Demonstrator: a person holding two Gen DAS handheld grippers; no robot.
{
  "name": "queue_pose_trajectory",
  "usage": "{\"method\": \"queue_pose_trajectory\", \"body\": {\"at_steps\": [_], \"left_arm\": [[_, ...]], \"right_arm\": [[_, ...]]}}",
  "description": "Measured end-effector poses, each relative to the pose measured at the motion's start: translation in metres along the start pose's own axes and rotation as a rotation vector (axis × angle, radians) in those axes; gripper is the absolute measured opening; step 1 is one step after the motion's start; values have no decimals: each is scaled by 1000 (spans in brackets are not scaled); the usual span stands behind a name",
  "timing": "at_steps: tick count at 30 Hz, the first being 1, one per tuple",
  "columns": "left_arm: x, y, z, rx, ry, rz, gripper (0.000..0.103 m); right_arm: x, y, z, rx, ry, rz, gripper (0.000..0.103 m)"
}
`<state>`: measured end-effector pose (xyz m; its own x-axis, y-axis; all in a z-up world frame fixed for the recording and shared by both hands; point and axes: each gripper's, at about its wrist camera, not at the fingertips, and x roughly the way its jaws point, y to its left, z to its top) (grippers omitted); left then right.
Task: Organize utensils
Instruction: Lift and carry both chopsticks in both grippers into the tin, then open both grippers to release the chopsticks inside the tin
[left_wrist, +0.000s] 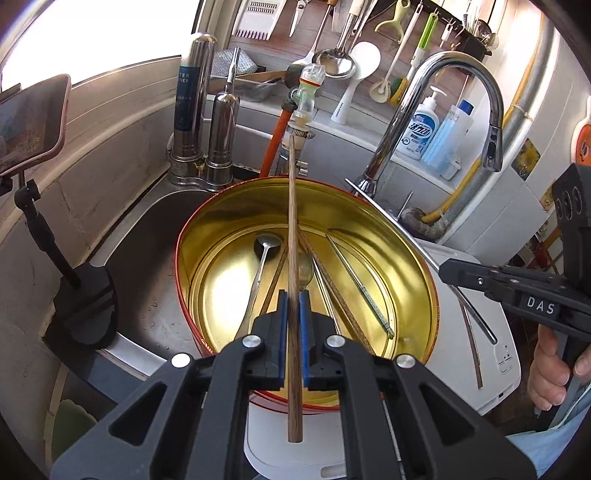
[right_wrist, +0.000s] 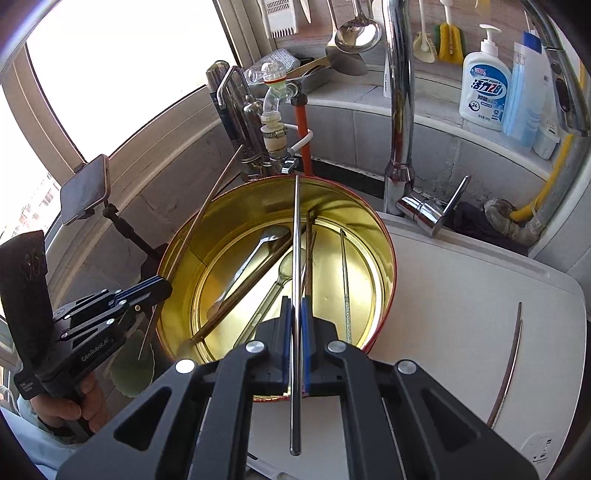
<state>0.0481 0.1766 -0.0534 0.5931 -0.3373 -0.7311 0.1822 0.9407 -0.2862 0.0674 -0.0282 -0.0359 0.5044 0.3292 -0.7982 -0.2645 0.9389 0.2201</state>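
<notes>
Strong daylight pours in from the window (left_wrist: 96, 33) at upper left, blown out to pure white in both my views. It throws hard glare across the gold tin (right_wrist: 258, 206) and the chrome faucet (left_wrist: 461, 70). My fisheye lenses bend the edges, with dark corners. Focus stays sharp throughout.

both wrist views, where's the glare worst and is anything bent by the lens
Left wrist view: window blown out white, gold tin glaring inside, faucet curved by fisheye. Right wrist view: window also blown out; its frame bows, the chopsticks on the board look curved.
</notes>
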Motion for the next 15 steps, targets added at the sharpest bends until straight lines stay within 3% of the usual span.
{"method": "queue_pose_trajectory", "body": {"at_steps": [5, 15], "left_arm": [[24, 2, 8, 49, 86, -17, 6], [52, 10, 11, 87, 180, -45, 6]], "right_arm": [[20, 8, 12, 36, 36, -35, 6], [70, 4, 17, 104, 140, -84, 6]]}}
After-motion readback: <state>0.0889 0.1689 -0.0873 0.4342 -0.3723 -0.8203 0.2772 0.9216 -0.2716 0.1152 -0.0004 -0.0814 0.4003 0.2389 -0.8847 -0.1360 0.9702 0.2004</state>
